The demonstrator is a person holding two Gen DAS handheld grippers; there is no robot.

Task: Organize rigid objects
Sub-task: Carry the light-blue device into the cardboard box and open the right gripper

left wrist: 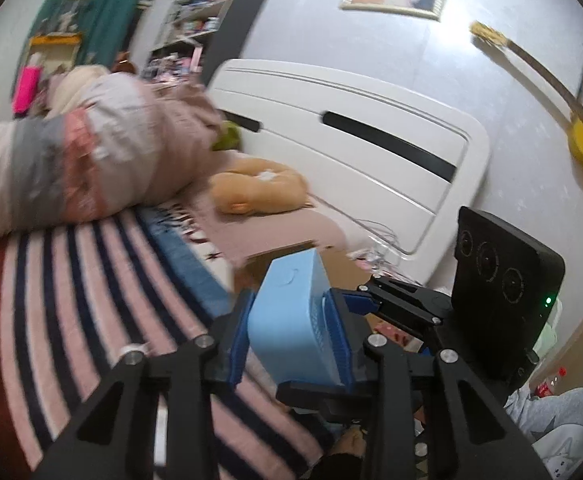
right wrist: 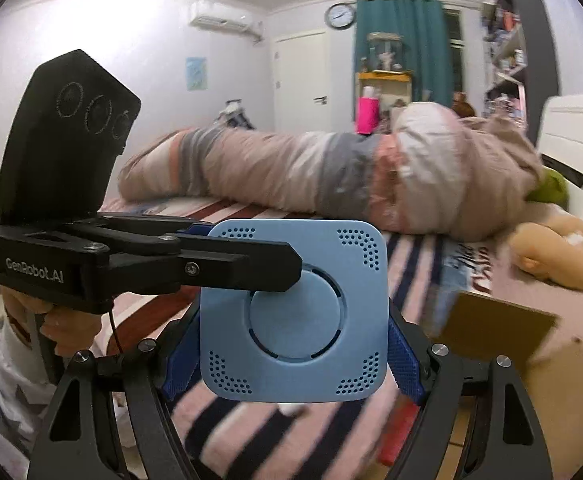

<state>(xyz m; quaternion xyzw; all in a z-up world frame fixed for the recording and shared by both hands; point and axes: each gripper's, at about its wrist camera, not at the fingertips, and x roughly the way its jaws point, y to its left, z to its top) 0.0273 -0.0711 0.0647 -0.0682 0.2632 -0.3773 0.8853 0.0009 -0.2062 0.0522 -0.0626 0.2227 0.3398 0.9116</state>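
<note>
1. We see the light-blue square box, rounded corners, perforated, with a round centre disc, held in the air above the striped bedcover.
2. Left gripper is clamped on the box across its thin sides.
3. Right gripper grips the box across its wide face, blue pads at both edges; contact looks firm, though blur limits certainty.
4. A tan plush toy lies beside the white headboard.
</note>
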